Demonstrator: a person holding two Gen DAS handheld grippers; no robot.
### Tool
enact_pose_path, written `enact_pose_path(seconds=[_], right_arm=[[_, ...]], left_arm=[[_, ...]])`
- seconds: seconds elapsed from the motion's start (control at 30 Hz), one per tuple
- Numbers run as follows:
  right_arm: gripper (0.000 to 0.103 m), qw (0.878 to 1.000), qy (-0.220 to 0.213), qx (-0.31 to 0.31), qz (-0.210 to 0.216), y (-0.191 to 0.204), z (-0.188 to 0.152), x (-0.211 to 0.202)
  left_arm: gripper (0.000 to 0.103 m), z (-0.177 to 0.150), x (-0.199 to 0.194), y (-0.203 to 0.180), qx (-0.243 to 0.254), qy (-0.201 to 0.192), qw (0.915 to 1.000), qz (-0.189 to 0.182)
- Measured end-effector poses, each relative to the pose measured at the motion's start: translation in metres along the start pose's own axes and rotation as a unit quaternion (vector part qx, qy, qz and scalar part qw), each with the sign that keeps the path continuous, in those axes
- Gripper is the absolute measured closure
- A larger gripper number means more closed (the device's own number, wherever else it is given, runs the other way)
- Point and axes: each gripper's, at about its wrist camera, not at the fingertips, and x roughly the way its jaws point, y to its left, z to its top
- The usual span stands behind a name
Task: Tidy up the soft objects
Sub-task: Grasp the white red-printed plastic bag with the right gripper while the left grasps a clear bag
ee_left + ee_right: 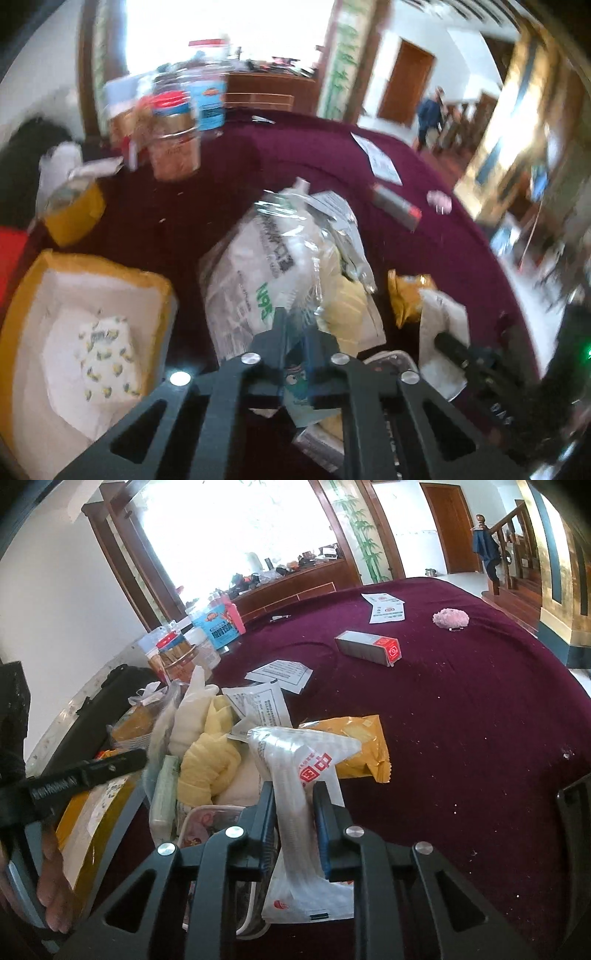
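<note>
The right gripper [293, 812] has its jaws clamped on a white plastic packet [295, 775] near the heap of soft things on the maroon table [461, 720]. Red Chinese characters, seemingly "中国", run along the packet; the rest is too creased to read. It looks light, limp and slippery, so a hold across its bunched middle suits it.

The left gripper [297, 332] has its jaws together, pinching the near edge of a crinkly clear bag [258, 266] with green lettering I cannot read for blur. The bag probably sags if lifted by one corner. A yellow box [74, 273] sits to its left.
</note>
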Motion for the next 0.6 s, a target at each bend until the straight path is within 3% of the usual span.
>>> enact_pose_path(seconds=[0.13, 0.2, 0.27, 0.37, 0.47, 0.57, 0.6], right_arm=[[0.084, 1.0, -0.005, 0.001, -0.001, 0.001, 0.0, -0.002], [0.084, 1.0, -0.008, -0.001, 0.001, 0.002, 0.0, -0.003], [0.084, 1.0, -0.007, -0.001, 0.0, 0.002, 0.0, -0.003], [0.084, 1.0, -0.007, 0.0, -0.003, 0.001, 0.0, -0.003], [0.084, 1.0, -0.007, -0.001, -0.004, 0.001, 0.0, -0.003], [0.084, 1.0, -0.01, 0.0, -0.009, 0.001, 0.0, -0.004], [0.084, 1.0, -0.013, 0.0, -0.012, 0.001, 0.0, -0.005]], left_arm=[[0.103, -0.002, -0.037, 0.022, -0.039, -0.046, 0.9977, -0.031], [0.103, -0.003, -0.058, 0.043, -0.082, -0.049, 0.9921, -0.081], [0.103, -0.005, -0.081, 0.072, -0.135, -0.047, 0.9802, -0.137], [0.103, -0.017, -0.118, 0.122, -0.208, -0.059, 0.9537, -0.208], [0.103, -0.035, -0.136, 0.166, -0.261, -0.069, 0.9385, -0.215], [0.103, -0.065, -0.137, 0.211, -0.319, -0.051, 0.9201, -0.221], [0.103, -0.072, -0.137, 0.219, -0.327, -0.047, 0.9186, -0.216]])
